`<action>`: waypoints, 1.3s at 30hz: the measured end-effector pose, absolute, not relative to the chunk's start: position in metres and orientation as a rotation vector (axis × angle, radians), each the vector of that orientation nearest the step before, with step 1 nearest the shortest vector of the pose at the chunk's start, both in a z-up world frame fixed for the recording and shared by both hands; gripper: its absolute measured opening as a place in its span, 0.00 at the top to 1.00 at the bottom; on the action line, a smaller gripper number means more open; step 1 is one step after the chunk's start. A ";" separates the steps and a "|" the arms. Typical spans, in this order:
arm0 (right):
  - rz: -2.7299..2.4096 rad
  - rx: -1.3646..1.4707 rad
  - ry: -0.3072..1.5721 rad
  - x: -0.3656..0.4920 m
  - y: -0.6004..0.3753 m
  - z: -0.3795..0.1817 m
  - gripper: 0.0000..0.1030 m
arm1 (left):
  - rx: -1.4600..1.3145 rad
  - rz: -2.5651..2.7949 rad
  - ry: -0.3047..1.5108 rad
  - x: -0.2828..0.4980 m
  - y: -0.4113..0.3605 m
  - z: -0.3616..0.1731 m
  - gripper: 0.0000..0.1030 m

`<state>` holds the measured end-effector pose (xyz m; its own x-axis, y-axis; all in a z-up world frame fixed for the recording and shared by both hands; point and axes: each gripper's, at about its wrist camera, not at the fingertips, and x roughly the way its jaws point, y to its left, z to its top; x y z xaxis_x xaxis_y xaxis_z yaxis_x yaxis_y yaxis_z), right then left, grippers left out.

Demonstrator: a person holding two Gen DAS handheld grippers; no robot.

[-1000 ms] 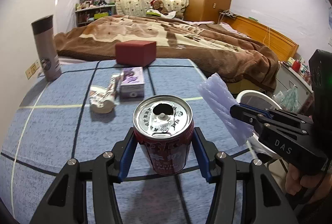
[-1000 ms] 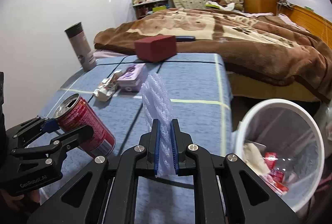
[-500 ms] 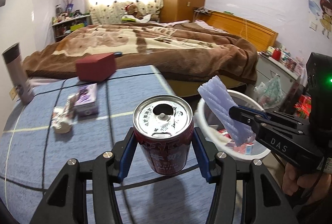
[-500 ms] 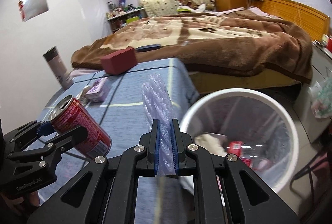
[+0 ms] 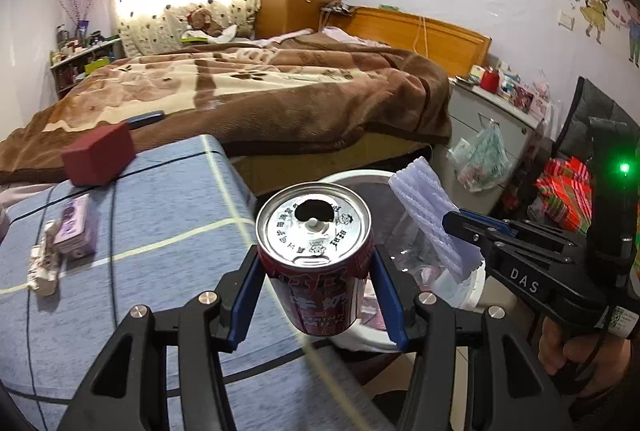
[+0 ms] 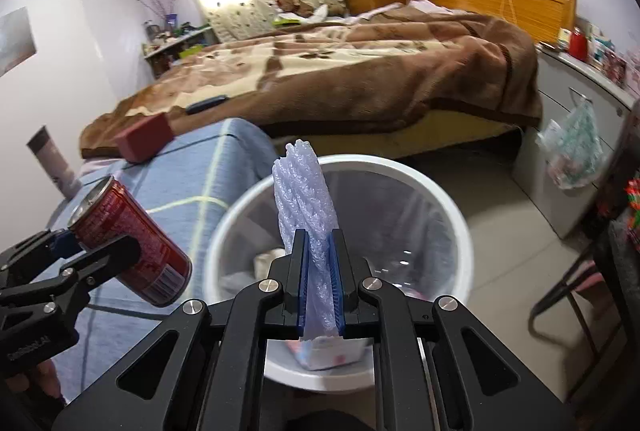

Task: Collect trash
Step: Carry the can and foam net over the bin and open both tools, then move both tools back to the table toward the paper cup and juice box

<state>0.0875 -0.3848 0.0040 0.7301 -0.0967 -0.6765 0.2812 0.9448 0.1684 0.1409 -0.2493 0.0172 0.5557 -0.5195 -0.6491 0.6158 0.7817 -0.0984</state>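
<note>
My left gripper (image 5: 316, 279) is shut on an opened red drink can (image 5: 318, 263), held in the air at the table's right edge, beside the bin. The can also shows in the right wrist view (image 6: 132, 247). My right gripper (image 6: 319, 279) is shut on a pale purple foam net sleeve (image 6: 306, 207) and holds it over the white trash bin (image 6: 436, 191). The sleeve (image 5: 432, 219) and the bin's rim (image 5: 352, 176) show in the left wrist view. The bin holds wrappers and paper.
On the blue table (image 5: 160, 215) lie a crumpled wrapper (image 5: 44, 267), a small purple box (image 5: 76, 231) and a dark red box (image 5: 98, 159). A bed with a brown blanket (image 5: 260, 91) stands behind. A cabinet with a hanging plastic bag (image 6: 572, 151) stands to the right.
Both grippers have swung right, away from the table middle, carrying the can and the foam sleeve. The sleeve is now over the bin and the can beside it.
</note>
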 end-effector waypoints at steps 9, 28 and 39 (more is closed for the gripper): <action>-0.259 0.304 0.785 0.088 -0.410 -0.018 0.90 | 0.181 -0.716 0.760 0.141 -0.286 0.001 0.46; -0.320 0.271 0.835 0.087 -0.426 -0.030 0.65 | 0.164 -0.719 0.812 0.149 -0.303 -0.010 0.39; -0.303 0.283 0.804 0.082 -0.421 -0.022 0.53 | 0.141 -0.708 0.785 0.146 -0.289 0.000 0.37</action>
